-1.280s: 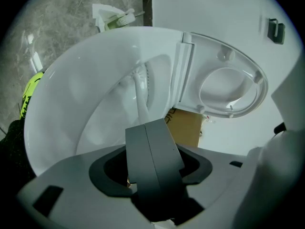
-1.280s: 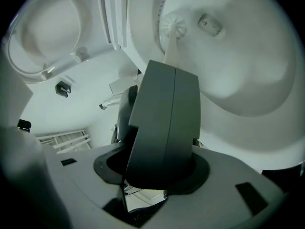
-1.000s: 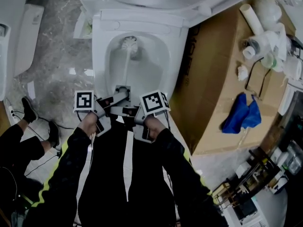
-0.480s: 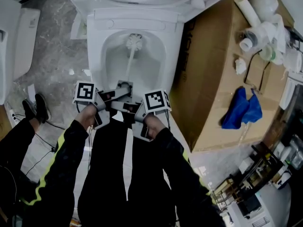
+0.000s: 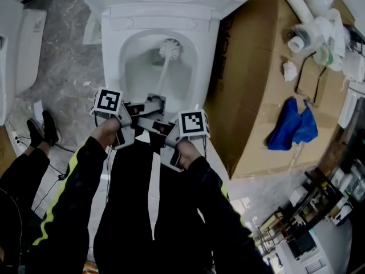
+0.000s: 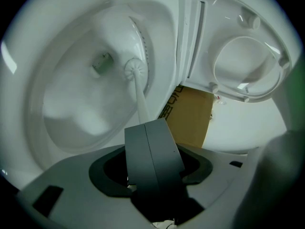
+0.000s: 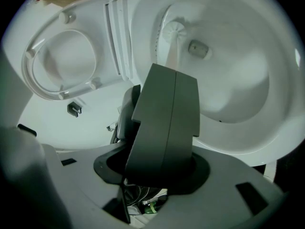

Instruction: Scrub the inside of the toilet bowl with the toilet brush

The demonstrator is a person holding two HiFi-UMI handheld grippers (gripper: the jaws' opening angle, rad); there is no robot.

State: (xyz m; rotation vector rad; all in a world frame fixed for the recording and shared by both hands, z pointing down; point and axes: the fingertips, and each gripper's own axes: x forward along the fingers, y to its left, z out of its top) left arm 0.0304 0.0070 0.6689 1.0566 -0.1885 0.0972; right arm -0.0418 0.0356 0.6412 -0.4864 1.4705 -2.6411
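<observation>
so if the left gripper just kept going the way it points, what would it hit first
Probably the inner wall of the toilet bowl, about where the brush head rests. The left gripper points along the brush handle, jaws shut on it; depth is unclear.

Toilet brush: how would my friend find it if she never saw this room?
Find the big white toilet with its lid up, just left of the brown cardboard box. Look down inside its bowl. The toilet brush is the thin white stick leaning up toward the front rim, and it is the only thing in there with a round bristly head.
</observation>
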